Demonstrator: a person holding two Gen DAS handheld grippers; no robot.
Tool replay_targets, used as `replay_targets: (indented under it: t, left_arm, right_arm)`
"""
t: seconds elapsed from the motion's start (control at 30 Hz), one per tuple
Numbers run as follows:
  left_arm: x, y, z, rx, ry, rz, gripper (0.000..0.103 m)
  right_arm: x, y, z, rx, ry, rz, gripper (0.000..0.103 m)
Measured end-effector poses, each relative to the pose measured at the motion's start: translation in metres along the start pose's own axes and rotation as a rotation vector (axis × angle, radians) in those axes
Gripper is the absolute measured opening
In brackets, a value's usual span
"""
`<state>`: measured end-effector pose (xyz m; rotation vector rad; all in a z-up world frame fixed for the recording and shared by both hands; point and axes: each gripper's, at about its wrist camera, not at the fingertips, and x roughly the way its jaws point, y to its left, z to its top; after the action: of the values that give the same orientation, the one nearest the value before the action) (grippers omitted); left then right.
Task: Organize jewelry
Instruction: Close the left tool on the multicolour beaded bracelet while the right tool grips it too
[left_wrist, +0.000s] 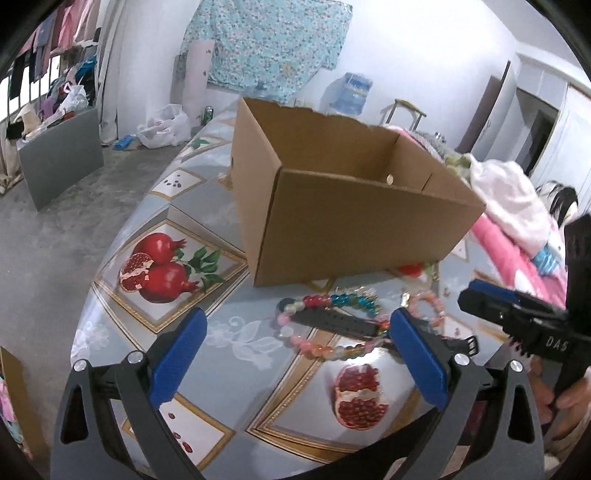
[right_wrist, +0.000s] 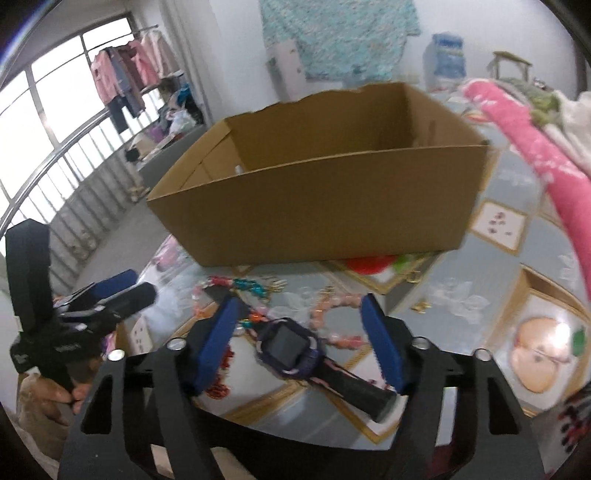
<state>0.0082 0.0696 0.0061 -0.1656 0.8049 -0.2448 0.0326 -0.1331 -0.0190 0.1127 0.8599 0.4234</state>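
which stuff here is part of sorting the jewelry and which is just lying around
Belongs to the job:
- purple square-faced watch with black strap
- multicoloured glass bead bracelet
- pink bead bracelet
- open brown cardboard box

Just lying about:
- pink blanket
- white plastic bag on the floor
- green can

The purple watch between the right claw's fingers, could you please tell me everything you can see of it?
The purple watch is a chunky smartwatch with a square dark screen in a purple, plastic-looking case and a dark perforated strap. It lies flat, face up, on the fruit-print tablecloth, in front of the cardboard box. Its strap crosses the bead bracelets. The right claw straddles it, pads apart from the case.
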Motion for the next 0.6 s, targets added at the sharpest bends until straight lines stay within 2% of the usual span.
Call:
replay_targets:
  t: [0.1,0.17,0.2,0.27,0.37,0.6]
  left_arm:
    - [0.007,0.0,-0.004,0.036,0.006,0.019,0.088]
    - [0.012,-0.002,-0.006,0.056,0.015,0.025,0.08]
    - [0.014,-0.001,-0.007,0.058,0.022,0.019,0.073]
    - [0.019,0.0,-0.007,0.055,0.035,0.004,0.062]
    - [0.027,0.002,-0.006,0.06,0.058,-0.003,0.051]
    - [0.042,0.001,-0.005,0.077,0.114,-0.005,0.04]
  right_arm:
    - [0.012,0.004,0.004,0.002,0.047,0.043,0.05]
    - [0.02,0.006,0.007,0.01,0.082,0.066,0.038]
    - [0.025,0.007,0.009,0.016,0.101,0.078,0.034]
    - [0.031,0.006,0.011,0.023,0.124,0.095,0.031]
    - [0.04,0.009,0.013,0.013,0.152,0.087,0.029]
    - [0.051,0.019,0.017,-0.016,0.203,0.051,0.026]
